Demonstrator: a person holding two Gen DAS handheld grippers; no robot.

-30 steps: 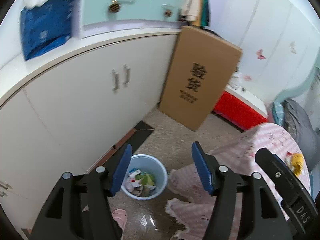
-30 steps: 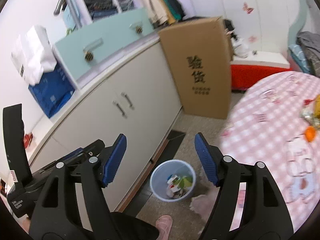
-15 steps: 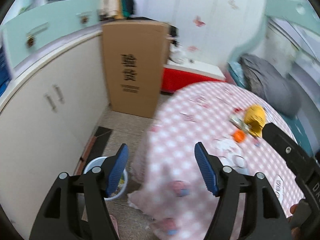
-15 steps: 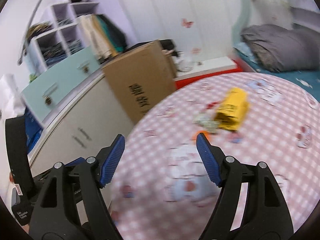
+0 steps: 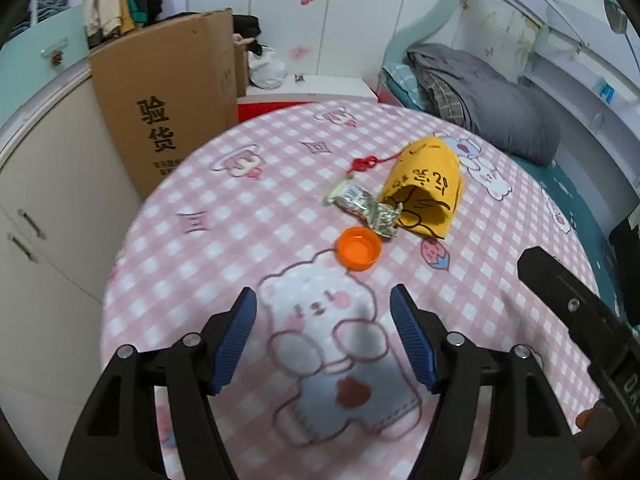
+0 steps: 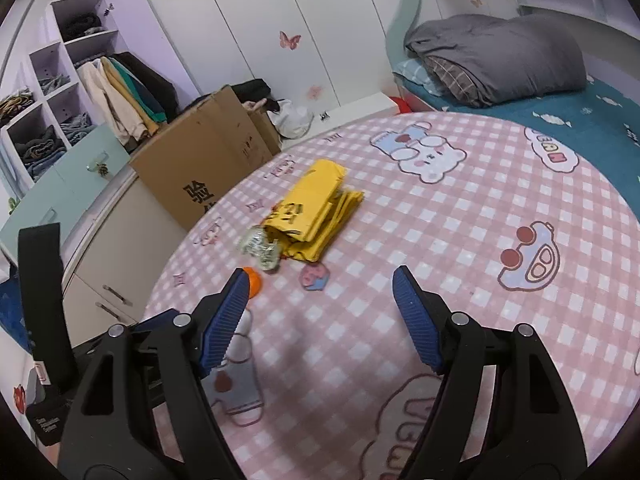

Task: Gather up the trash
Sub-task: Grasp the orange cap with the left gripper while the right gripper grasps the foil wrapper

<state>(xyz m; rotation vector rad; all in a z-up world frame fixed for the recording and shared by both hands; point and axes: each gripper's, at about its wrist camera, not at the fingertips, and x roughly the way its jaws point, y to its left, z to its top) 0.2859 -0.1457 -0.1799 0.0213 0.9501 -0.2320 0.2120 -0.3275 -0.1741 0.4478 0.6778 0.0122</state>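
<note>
On the round table with a pink checked cloth (image 5: 224, 216) lie an orange bottle cap (image 5: 359, 254), a crumpled silver wrapper (image 5: 366, 208) and a yellow paper bag (image 5: 426, 186) with a red string (image 5: 366, 163). My left gripper (image 5: 323, 312) hovers open just short of the cap, nothing between its blue pads. The right gripper (image 6: 320, 292) is open over the cloth (image 6: 460, 216), to the right of the same yellow bag (image 6: 316, 212), wrapper (image 6: 260, 246) and cap (image 6: 253, 280), which its left finger partly hides.
A tall cardboard box (image 5: 168, 96) leans on white cabinets (image 5: 44, 184) left of the table. A bed with a grey blanket (image 5: 488, 100) lies behind it. Wardrobe doors and open shelves with clothes (image 6: 48, 120) fill the back wall.
Both grippers have swung right, away from the blue trash bin on the floor, and now face the table top. The trash on the cloth has come close. Both stay open.
</note>
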